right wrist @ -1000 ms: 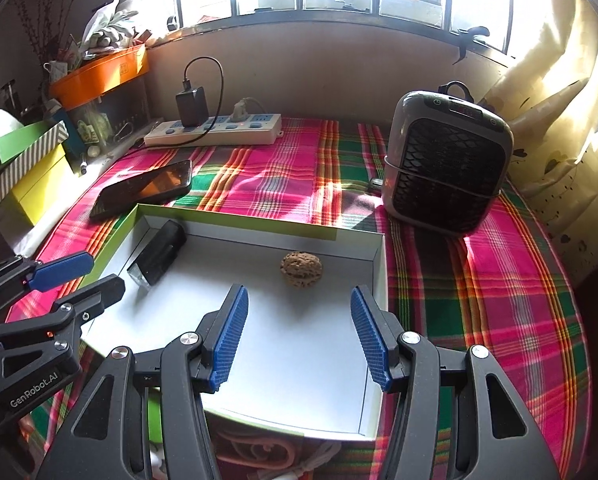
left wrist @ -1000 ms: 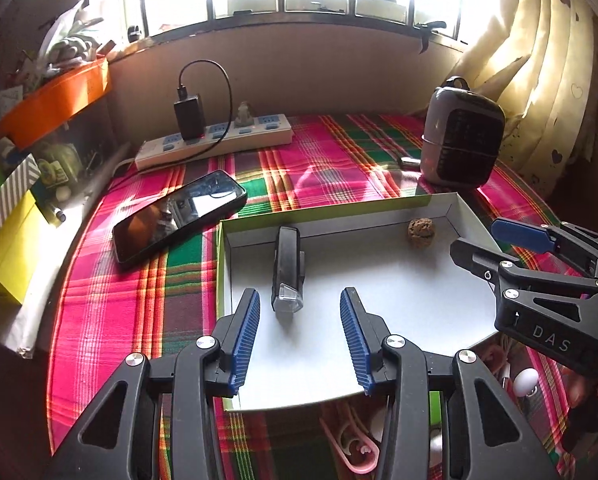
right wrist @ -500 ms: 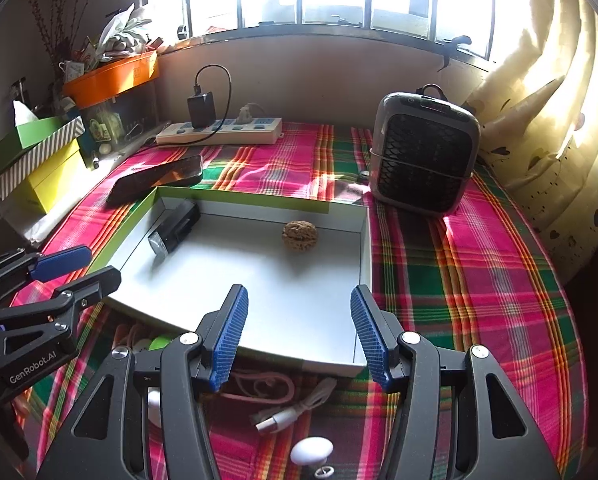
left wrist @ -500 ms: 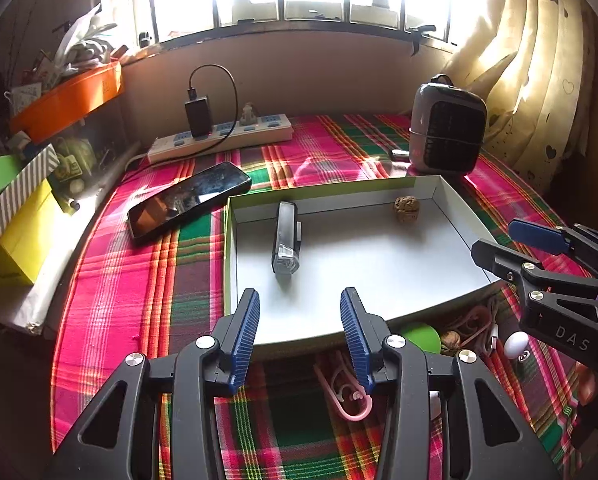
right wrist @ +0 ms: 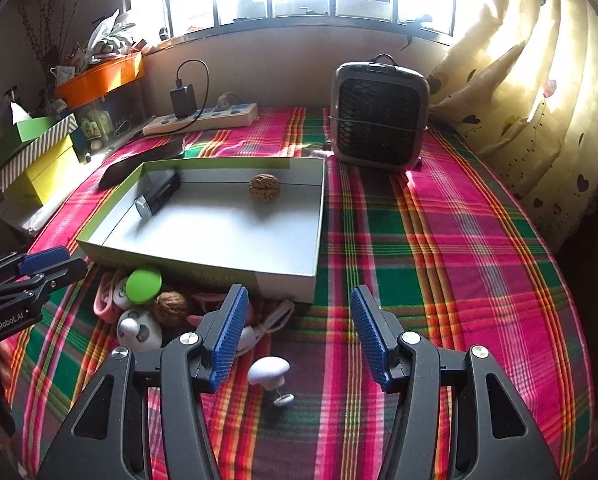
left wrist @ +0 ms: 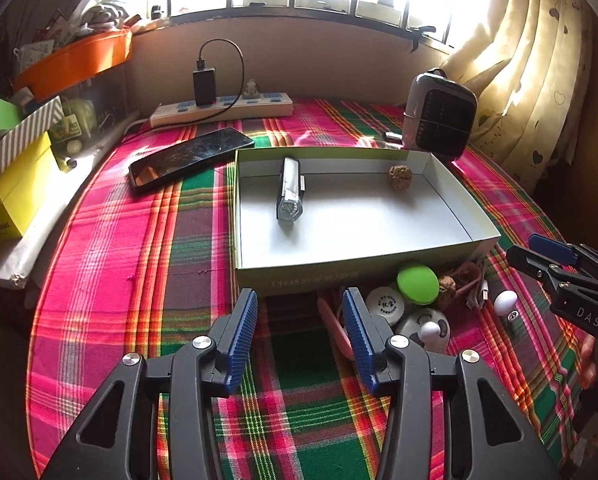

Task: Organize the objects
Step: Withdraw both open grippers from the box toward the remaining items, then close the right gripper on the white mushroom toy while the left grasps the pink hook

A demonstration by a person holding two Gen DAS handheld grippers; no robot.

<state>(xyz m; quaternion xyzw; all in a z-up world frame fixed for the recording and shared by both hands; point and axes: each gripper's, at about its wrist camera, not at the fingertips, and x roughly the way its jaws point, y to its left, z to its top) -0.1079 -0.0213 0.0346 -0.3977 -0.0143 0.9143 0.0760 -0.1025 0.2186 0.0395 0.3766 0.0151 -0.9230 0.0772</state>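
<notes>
On plaid tablecloth [left wrist: 139,280]: open box [left wrist: 475,216].

A phone [left wrist: 191,156] lies between power strip [left wrist: 223,109] and heater [left wrist: 439,114].

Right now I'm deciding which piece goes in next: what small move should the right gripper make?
Probably lower the open right gripper onto the white mushroom piece: it lies loose on the cloth right between the fingers, outside the box.
</notes>
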